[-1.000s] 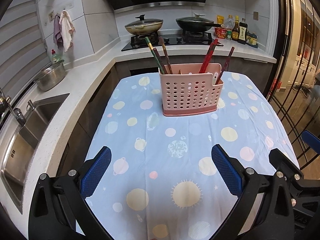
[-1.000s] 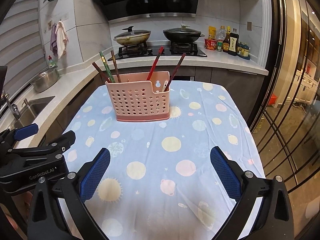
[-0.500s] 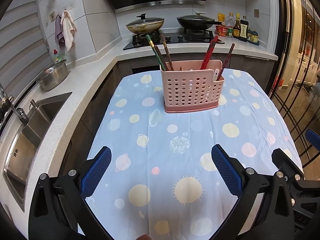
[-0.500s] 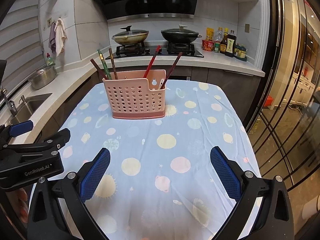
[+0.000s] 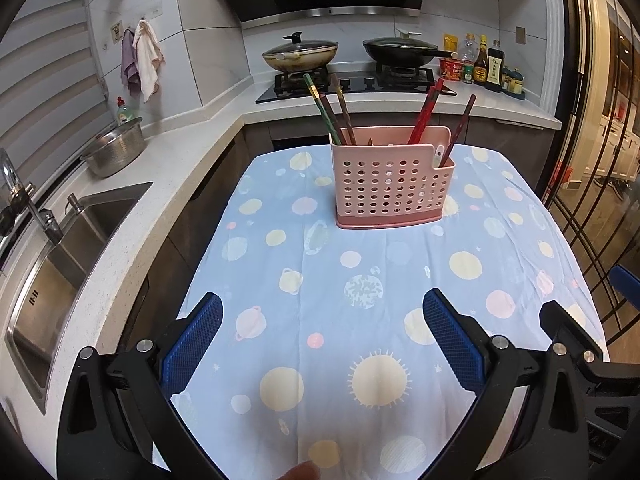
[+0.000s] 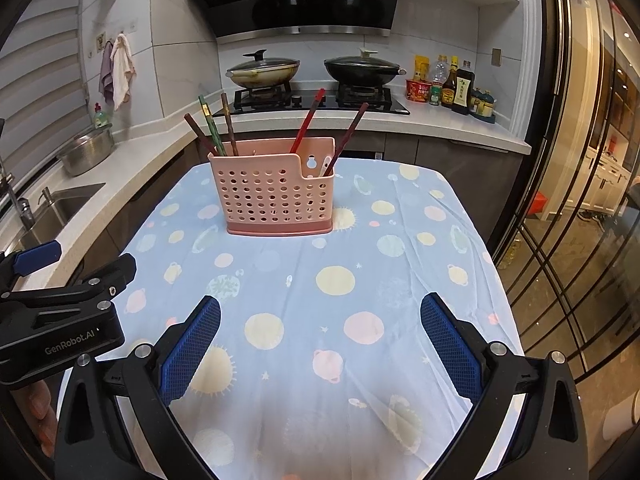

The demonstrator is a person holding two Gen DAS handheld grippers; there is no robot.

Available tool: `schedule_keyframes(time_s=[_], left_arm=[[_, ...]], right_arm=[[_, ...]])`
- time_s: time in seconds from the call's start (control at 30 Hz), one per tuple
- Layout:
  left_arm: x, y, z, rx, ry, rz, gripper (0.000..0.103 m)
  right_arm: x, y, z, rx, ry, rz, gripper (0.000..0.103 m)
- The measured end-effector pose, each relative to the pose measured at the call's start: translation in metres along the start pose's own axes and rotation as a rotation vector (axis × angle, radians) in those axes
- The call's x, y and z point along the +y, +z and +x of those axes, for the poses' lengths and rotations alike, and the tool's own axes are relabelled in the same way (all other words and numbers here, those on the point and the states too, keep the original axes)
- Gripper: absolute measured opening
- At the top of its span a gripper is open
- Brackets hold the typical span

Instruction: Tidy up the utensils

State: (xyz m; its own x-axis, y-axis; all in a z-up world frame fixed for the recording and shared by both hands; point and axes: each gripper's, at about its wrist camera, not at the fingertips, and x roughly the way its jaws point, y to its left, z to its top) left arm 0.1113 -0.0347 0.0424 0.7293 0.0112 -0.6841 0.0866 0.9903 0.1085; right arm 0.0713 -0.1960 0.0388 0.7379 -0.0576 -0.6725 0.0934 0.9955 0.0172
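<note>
Left wrist view: left gripper (image 5: pixel 322 334) jaws spread wide, nothing held, blue pads (image 5: pixel 192 344) hanging over the near part of the worktop (image 5: pixel 520 280), which wears a pale blue cloth with planets and suns. Straight ahead of the jaws, well apart, stands a pink perforated utensil holder (image 5: pixel 392 184), upright, toward the far end of the worktop. Chopsticks (image 5: pixel 334 110) lean out of its left end: one green, two dark brown. Two red chopsticks (image 5: pixel 426 110) lean rightward from the middle and right end. A small white item shows at the notch on the right; too small to identify. Right of the jaws, part of the other gripper's black body. A fingertip shows at the bottom edge of the frame.

Right wrist view: right gripper (image 6: pixel 320 332) jaws likewise wide apart and empty, over the near cloth. Holder (image 6: pixel 276 196) sits ahead and slightly left of the jaws, well apart. Left gripper (image 6: pixel 60 312) visible at the left of the jaws, beside the worktop edge.

Beyond the holder: stove with two lidded pans (image 6: pixel 262 70). Left of the jaws: sink (image 5: pixel 52 260) and steel bowl (image 5: pixel 114 152).
</note>
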Motion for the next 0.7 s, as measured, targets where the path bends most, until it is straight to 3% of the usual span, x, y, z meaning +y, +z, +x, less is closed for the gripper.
schedule_keyframes(time_s=[0.7], left_arm=[[0.0032,-0.0008,0.0,-0.001,-0.019,-0.003,0.096]], right_arm=[[0.0001,-0.0002,0.001,0.005,-0.001,0.008,0.096]])
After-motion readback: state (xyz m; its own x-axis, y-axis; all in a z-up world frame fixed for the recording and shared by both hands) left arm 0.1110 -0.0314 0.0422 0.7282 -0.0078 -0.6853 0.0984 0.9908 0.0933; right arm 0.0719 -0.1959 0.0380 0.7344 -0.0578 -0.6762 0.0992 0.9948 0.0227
